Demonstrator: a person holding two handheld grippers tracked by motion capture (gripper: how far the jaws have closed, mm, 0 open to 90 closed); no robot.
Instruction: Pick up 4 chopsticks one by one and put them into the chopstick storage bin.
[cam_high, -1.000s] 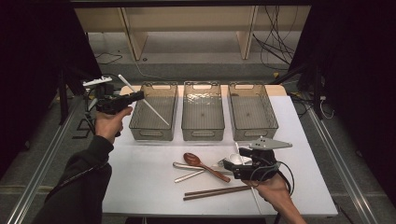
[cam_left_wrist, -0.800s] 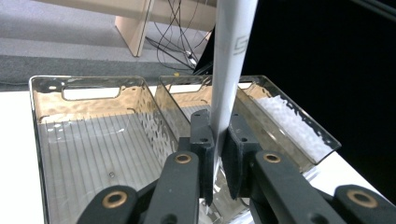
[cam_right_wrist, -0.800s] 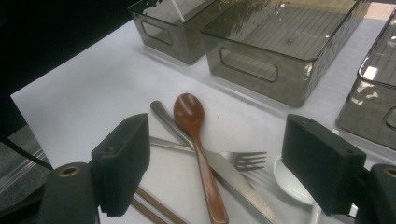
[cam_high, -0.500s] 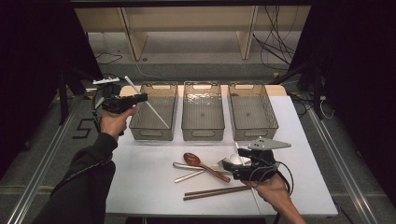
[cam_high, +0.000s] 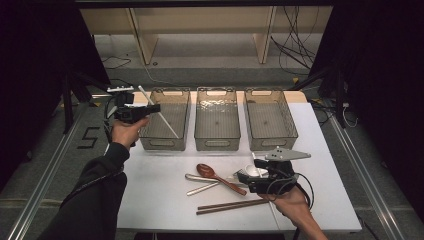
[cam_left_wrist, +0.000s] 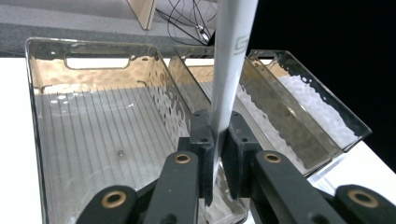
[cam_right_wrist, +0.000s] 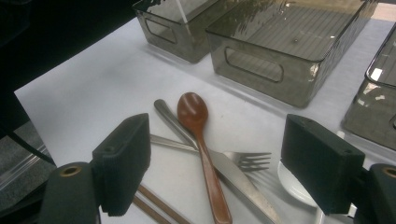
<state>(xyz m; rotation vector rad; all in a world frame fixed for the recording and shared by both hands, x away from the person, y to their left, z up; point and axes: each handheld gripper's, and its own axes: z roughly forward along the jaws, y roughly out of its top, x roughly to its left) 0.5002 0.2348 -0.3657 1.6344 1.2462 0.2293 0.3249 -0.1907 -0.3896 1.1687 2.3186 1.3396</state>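
My left gripper (cam_high: 153, 108) hangs over the left rim of the left clear bin (cam_high: 162, 143), shut on a long white stick (cam_high: 167, 125). The stick slants across that bin, with its lower end near the bin's front right corner. In the left gripper view the jaws (cam_left_wrist: 217, 140) clamp the white stick (cam_left_wrist: 231, 60) above the ribbed bin floor (cam_left_wrist: 93, 140). My right gripper (cam_high: 250, 179) rests low on the table, open, at a pile of cutlery. Its pads (cam_right_wrist: 123, 163) stand wide on either side of a brown wooden spoon (cam_right_wrist: 203, 144), a fork (cam_right_wrist: 245, 161) and a knife (cam_right_wrist: 229, 170), touching none of them.
Beside the left bin stand the middle bin (cam_high: 216, 142) and the right bin (cam_high: 272, 142), in a row at the back of the white table (cam_high: 155, 200). Brown chopsticks (cam_high: 232, 205) lie near the front edge. A white spoon (cam_right_wrist: 294, 184) lies by the right pad.
My left hand has sunk a little and shifted right toward the left bin, still gripping the white stick. The right gripper and the cutlery have stayed put.
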